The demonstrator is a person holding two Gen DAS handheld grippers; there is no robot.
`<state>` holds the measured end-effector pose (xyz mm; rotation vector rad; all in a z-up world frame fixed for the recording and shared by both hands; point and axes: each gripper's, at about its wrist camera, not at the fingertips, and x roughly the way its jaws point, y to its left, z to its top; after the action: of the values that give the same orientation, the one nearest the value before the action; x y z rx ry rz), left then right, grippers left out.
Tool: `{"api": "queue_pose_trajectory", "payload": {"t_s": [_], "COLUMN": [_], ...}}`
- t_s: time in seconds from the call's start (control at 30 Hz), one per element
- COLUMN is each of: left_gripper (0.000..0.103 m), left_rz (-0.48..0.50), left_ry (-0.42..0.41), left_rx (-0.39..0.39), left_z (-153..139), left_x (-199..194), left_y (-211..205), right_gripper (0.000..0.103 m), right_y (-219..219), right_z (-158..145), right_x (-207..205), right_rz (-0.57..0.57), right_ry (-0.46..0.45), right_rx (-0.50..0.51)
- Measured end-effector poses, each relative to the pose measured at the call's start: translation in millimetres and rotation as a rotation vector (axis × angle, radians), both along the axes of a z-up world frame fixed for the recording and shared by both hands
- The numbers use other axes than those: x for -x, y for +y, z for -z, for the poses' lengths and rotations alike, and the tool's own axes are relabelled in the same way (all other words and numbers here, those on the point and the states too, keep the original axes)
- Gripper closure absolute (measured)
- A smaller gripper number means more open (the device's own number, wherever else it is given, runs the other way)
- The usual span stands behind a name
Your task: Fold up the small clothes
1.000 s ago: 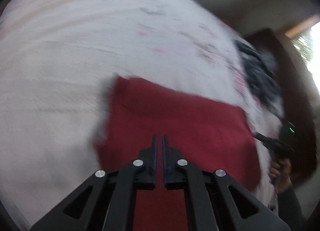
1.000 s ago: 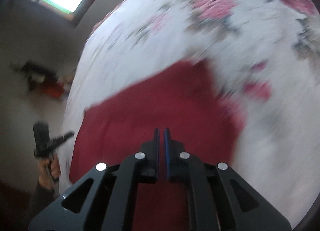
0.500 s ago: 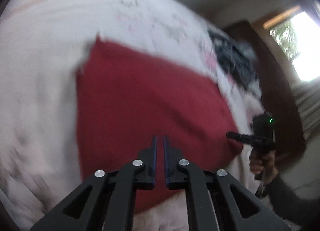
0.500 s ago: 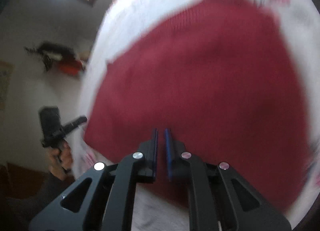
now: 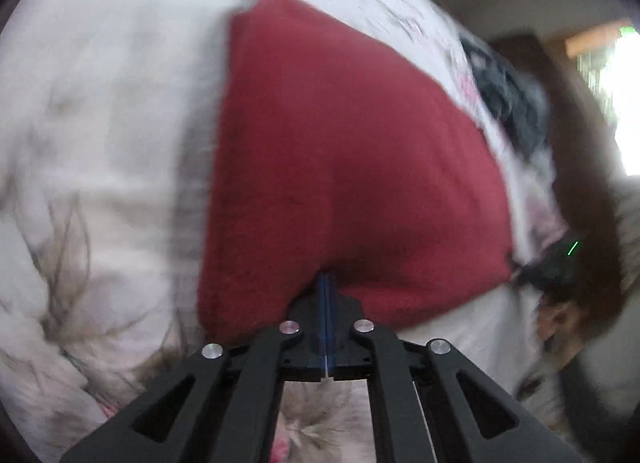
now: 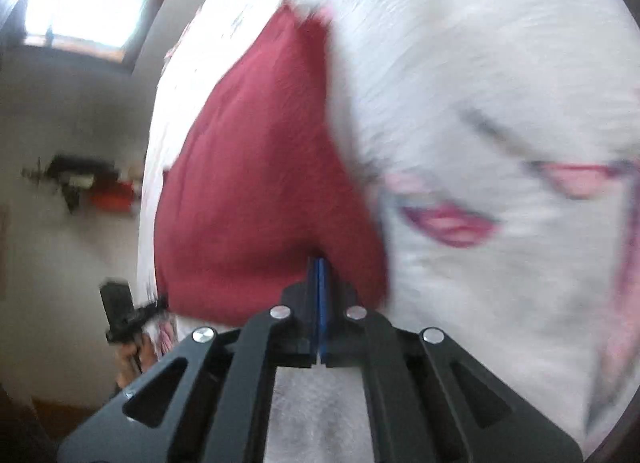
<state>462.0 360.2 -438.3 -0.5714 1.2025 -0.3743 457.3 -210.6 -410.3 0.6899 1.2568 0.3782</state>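
The left gripper has its jaws pressed together at the near edge of the red cloth, near its left corner; the cloth bunches into a small pucker at the tips, so it looks pinched there, though blur keeps this from being certain. The cloth lies spread on the bed, over a white sheet with a flower print, its far corner pointing away. Further right along the same near edge, the right gripper shows the same thing: jaws closed, tips buried in a dimple of red cloth.

With both near corners apparently held, the step in hand is the first fold. The next move calls for lifting both corners together, level, and carrying them over to the far edge so the halves meet squarely. A dark garment lies apart near the bed's right side.
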Motion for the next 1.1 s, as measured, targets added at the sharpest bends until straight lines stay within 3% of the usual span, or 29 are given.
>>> {"api": "queue_pose_trajectory", "payload": {"t_s": [0.03,0.1,0.17,0.27,0.33,0.47,0.53,0.67,0.8,1.1], "left_gripper": [0.101,0.090,0.065,0.034,0.031,0.028,0.027,0.026,0.025,0.025], "left_rz": [-0.024,-0.055,-0.085,-0.128,-0.169,-0.234,-0.249,-0.267,-0.278,-0.340], "left_ry": [-0.005,-0.013,-0.009,-0.046,-0.065,-0.031,-0.020,-0.006,-0.030,-0.114], "left_rx": [0.013,0.033,0.063,0.062,0.109,0.248,0.288,0.325,0.343,0.441], "left_z": [-5,-15,-27,-51,-61,-60,-56,-47,-43,-30], "left_x": [2,7,17,36,45,51,47,42,41,47], "left_y": [5,11,22,37,51,74,73,79,81,94], "right_gripper": [0.099,0.098,0.098,0.080,0.056,0.049,0.036,0.035,0.035,0.035], "right_y": [-1,-2,13,59,100,202,251,326,390,465], "right_z": [-8,-29,-47,-74,-89,-86,-79,-54,-41,-17], "right_x": [1,10,15,34,49,81,98,123,130,128], "right_rz": [0.004,0.008,-0.039,-0.155,-0.245,-0.478,-0.585,-0.741,-0.826,-0.978], "right_ry": [-0.016,-0.042,-0.088,-0.193,-0.265,-0.405,-0.467,-0.564,-0.663,-0.859], "right_rx": [0.012,0.064,0.138,0.303,0.409,0.587,0.648,0.764,0.865,1.086]}}
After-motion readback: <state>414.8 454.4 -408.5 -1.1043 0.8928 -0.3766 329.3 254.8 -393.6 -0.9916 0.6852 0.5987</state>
